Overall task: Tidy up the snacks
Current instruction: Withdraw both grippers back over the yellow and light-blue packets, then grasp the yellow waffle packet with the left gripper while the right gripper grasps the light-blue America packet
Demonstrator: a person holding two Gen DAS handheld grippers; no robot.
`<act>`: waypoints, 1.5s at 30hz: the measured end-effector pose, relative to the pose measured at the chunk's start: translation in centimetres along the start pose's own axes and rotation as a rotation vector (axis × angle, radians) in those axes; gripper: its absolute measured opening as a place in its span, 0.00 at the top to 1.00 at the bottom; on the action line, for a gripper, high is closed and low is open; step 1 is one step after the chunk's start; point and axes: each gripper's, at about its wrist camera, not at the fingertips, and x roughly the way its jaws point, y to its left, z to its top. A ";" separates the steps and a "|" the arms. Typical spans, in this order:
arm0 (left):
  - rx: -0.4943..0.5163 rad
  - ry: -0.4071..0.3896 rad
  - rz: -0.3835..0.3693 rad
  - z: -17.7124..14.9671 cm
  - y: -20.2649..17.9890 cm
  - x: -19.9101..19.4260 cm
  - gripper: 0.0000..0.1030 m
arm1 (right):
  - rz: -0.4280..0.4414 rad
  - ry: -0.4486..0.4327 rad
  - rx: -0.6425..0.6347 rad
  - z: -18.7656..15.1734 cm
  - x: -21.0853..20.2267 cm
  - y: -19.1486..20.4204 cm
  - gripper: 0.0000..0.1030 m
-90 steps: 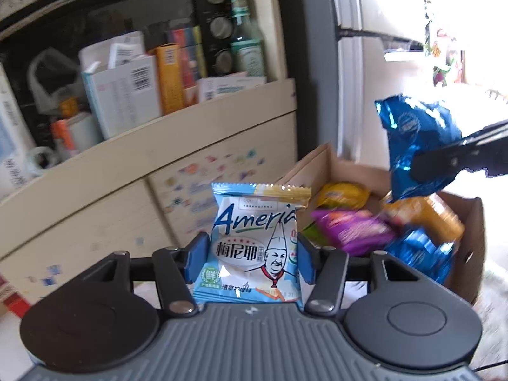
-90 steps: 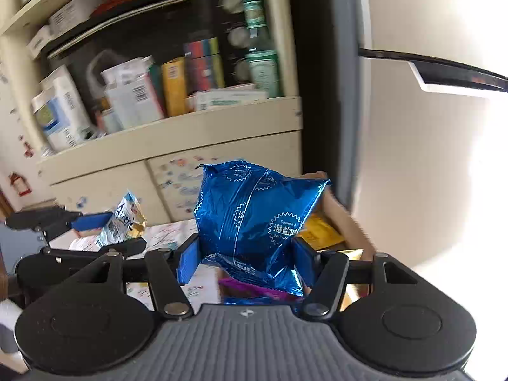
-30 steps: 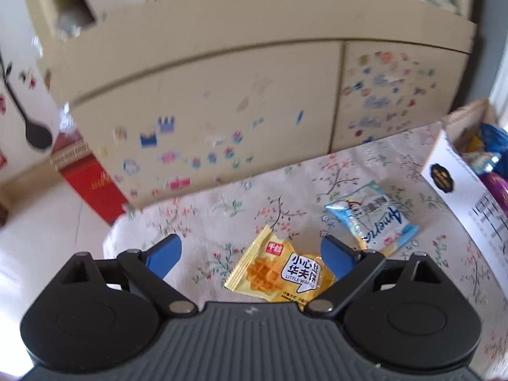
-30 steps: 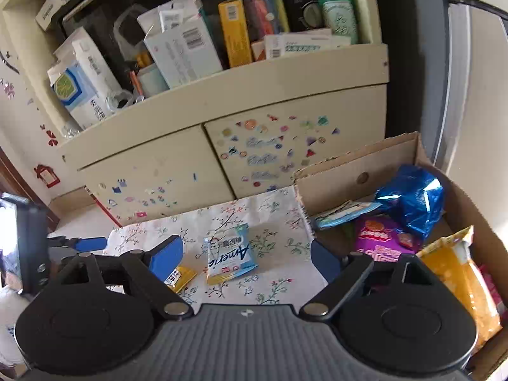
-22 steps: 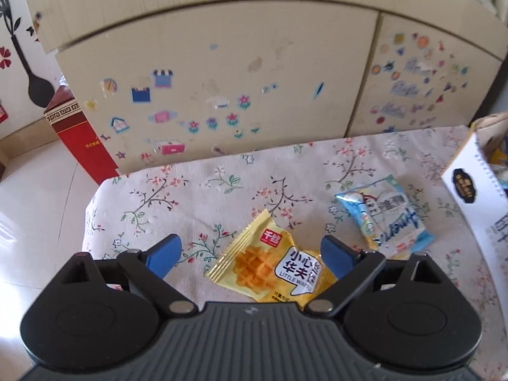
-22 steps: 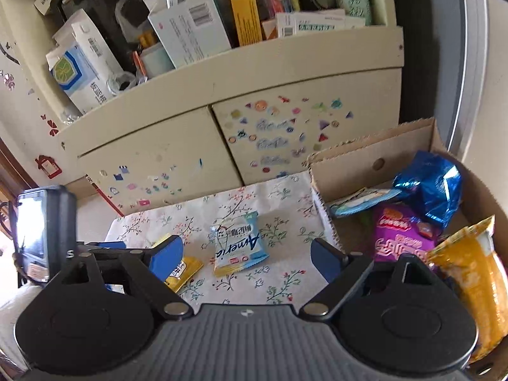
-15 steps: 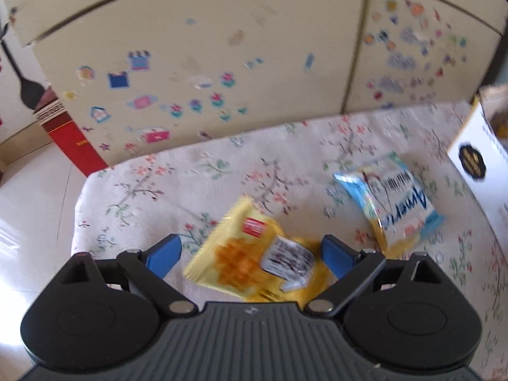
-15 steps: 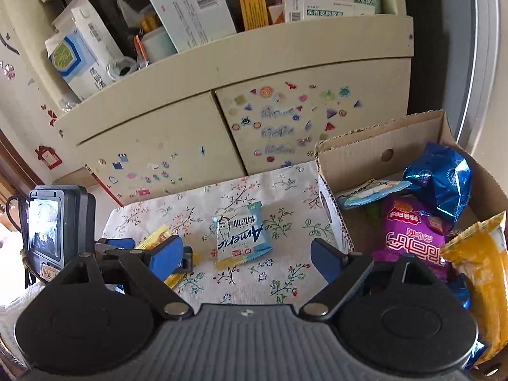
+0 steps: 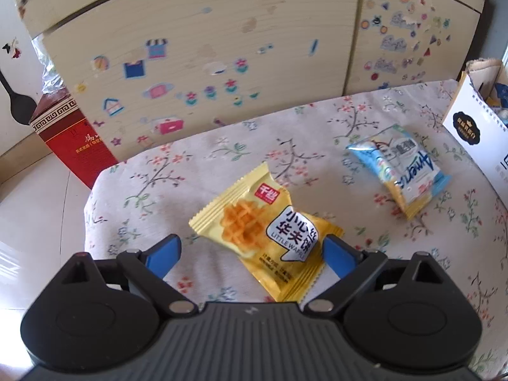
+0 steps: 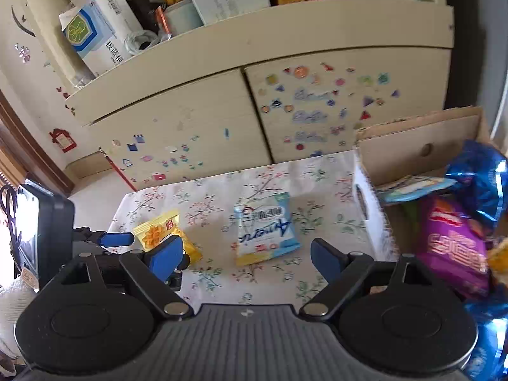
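A yellow waffle snack packet lies on the floral tablecloth. My left gripper is open, its blue pads on either side of the packet's near end, low over the cloth. A light blue "America" packet lies to the right, near the cardboard box. In the right wrist view my right gripper is open and empty, above the blue packet. The yellow packet and the left gripper show at the left. The box holds several snack bags.
A cream cabinet with stickers stands behind the table. Its shelf carries boxes and bottles. A red carton stands on the floor at the left. The table edge drops to a tiled floor.
Both grippers let go of their packets; the blue foil bag is in the box, the "America" packet on the cloth. My left gripper has lowered around the yellow packet. The right gripper has drawn back.
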 end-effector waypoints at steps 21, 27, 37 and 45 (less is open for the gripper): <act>-0.156 0.021 -0.057 0.3 2.4 0.7 0.07 | -0.117 0.064 -0.166 0.7 8.3 2.1 0.12; -0.137 0.043 0.006 0.3 1.8 1.4 0.00 | -0.133 0.063 -0.177 0.8 9.3 1.5 0.16; -0.114 0.027 -0.017 0.1 1.8 1.4 0.03 | -0.179 0.048 -0.242 0.4 10.3 1.3 0.36; -0.020 -0.013 -0.104 -0.3 0.5 0.0 0.40 | -0.149 0.080 -0.276 -0.2 9.3 2.4 0.45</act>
